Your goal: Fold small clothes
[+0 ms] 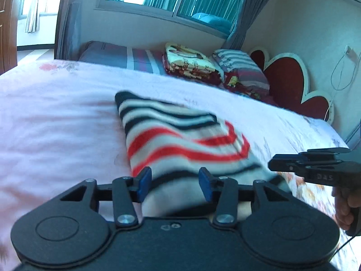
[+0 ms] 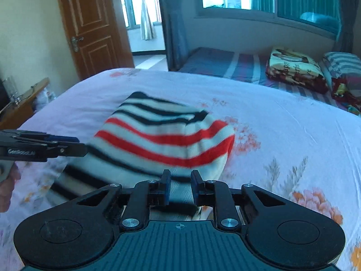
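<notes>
On a pink floral bedsheet (image 2: 282, 122), a folded striped sweater (image 2: 162, 135) in navy, red and white lies near the middle of the bed, blurred in both views. My left gripper (image 1: 175, 184) hangs just short of its near edge, blue pads spread wide with nothing between them. My right gripper (image 2: 180, 186) has its jaws parted too, above the near hem. Folded blankets (image 1: 191, 63) sit beyond.
</notes>
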The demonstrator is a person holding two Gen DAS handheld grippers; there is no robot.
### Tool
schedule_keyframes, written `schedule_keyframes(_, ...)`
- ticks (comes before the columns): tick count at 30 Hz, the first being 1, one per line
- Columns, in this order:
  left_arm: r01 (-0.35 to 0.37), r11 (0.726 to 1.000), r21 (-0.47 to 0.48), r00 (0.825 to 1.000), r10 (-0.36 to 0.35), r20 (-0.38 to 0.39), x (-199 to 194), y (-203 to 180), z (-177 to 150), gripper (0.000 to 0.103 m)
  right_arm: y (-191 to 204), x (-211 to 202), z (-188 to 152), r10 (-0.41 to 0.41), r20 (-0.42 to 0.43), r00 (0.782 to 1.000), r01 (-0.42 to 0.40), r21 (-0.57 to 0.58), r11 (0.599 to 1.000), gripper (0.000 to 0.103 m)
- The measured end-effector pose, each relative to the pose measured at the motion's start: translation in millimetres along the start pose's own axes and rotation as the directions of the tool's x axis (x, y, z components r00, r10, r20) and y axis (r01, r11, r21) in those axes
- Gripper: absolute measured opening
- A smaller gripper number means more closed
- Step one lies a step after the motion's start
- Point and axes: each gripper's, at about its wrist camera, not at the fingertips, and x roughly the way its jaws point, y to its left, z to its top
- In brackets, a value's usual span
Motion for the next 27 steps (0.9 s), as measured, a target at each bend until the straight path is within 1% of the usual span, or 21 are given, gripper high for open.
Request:
schedule_keyframes(1,-0.012,1.0,0.014,1.0,0.012,-0.013,-0.3,-2.7,-6.4,0.045,2.2,-0.1,-6.9,-0.001,-0.015,1.0,0.001,-0.014,1.0,0.02)
schedule_keyframes(2,-0.031,0.999,0.031,0.999,0.032,-0.024,1.9,-4.5,-13.6,0.048,3.7,3.8,-14.5,-0.022,-0.03,0.999,0.021,-0.037,0.999,0.02)
schedule_keyframes(4,-0.045,0.999,0.014,0.999,0.045,-0.026,6.8,-2.9,-22.7,0.051,-0.2,17.9,-24.3,-0.063,-0.063,0.996,0.06,-0.049,0.997,0.02)
schedule_keyframes(7,-0.06,0.998,0.007,0.998,0.06,-0.019,9.8,-2.6,-23.6,0.054,-8.6,27.3,-24.4,-0.061,-0.06,0.996,0.061,-0.016,0.998,0.02)
schedule_keyframes(9,-0.087,0.995,0.045,0.996,0.088,-0.017,9.8,-8.1,-24.8,0.055,-8.5,28.9,-25.5,-0.063,-0.055,0.996,0.062,-0.018,0.998,0.021)
schedule_keyframes(11,-0.101,0.993,0.064,0.995,0.102,-0.021,10.0,-11.8,-27.2,0.055,-9.5,26.7,-28.3,-0.064,-0.049,0.997,0.064,0.002,0.998,0.021)
schedule_keyframes(13,-0.107,0.993,0.059,0.994,0.109,-0.03,10.6,-12.7,-30.6,0.058,-9.7,24.8,-29.6,-0.067,-0.045,0.997,0.068,0.021,0.997,0.021)
schedule_keyframes(17,-0.129,0.991,0.048,0.991,0.13,-0.034,8.3,-15.9,-34.1,0.058,-7.0,21.6,-31.1,-0.079,-0.043,0.996,0.08,0.037,0.996,0.022)
schedule_keyframes(20,-0.153,0.986,0.064,0.987,0.156,-0.046,4.6,-22.9,-35.4,0.057,-4.8,17.9,-35.0,-0.087,-0.044,0.995,0.089,0.049,0.995,0.024)
schedule_keyframes(23,-0.18,0.979,0.095,0.981,0.186,-0.053,-5.0,-32.9,-44.1,0.057,-2.4,7.6,-39.1,-0.084,-0.055,0.995,0.088,0.065,0.994,0.025)
schedule_keyframes(24,-0.191,0.977,0.097,0.979,0.196,-0.053,-9.8,-35.5,-46.7,0.061,-2.2,-1.6,-39.6,-0.076,-0.038,0.996,0.079,0.086,0.993,0.027)
schedule_keyframes(25,-0.206,0.974,0.097,0.977,0.211,-0.043,-16.5,-38.1,-49.8,0.069,-0.6,-15.7,-41.5,-0.065,0.001,0.998,0.064,0.1,0.993,0.034)
schedule_keyframes(26,-0.223,0.97,0.095,0.974,0.226,-0.028,-24.2,-40.9,-52.8,0.075,1.0,-30.5,-44.3,-0.067,0.038,0.997,0.063,0.106,0.992,0.065)
schedule_keyframes(27,-0.239,0.967,0.088,0.97,0.241,-0.013,-32.8,-44.1,-55.9,0.084,3.3,-43.2,-47.8,-0.081,0.062,0.995,0.075,0.106,0.992,0.087)
